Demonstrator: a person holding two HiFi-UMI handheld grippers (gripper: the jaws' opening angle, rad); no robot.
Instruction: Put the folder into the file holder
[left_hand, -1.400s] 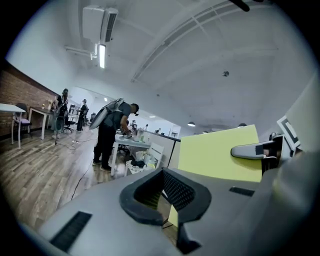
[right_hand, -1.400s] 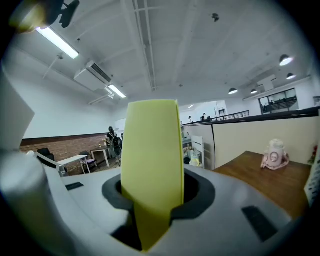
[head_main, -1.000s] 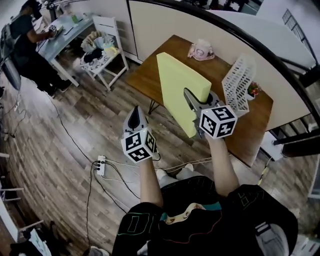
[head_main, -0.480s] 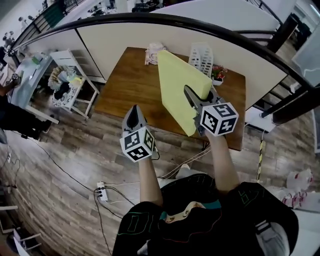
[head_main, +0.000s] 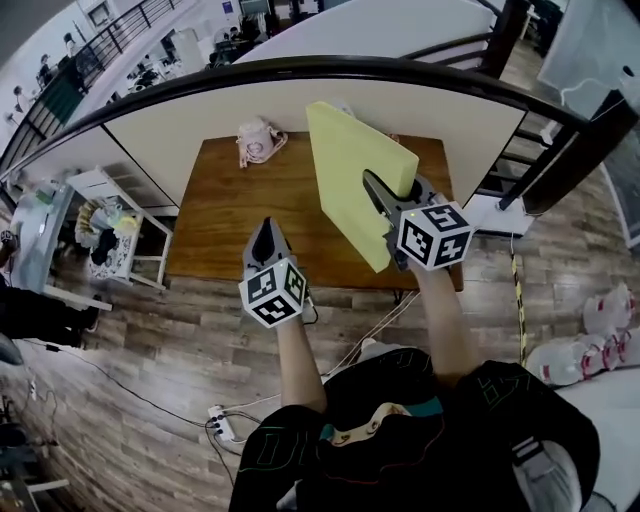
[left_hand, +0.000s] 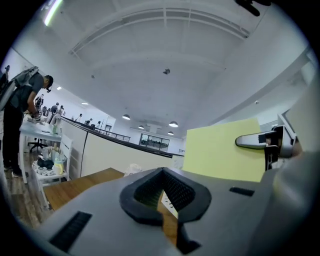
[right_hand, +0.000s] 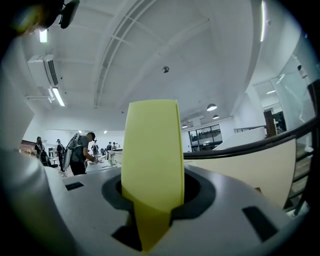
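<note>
My right gripper is shut on the lower edge of a pale yellow folder, which stands upright in the air above the wooden table. In the right gripper view the folder rises edge-on from between the jaws of the right gripper. Lower and to the left, my left gripper is shut and holds nothing, at the table's near edge. From the left gripper view the folder shows at the right. The file holder is hidden behind the folder in the head view.
A pink bundle lies at the table's far left corner. A curved cream partition backs the table. A white chair with clutter stands left. A power strip with cables lies on the floor, and white bags right.
The view has swung round so the table now lies straight ahead. The white file holder, seen earlier beside the folder, is now behind it. Both grippers keep their grip and spacing.
</note>
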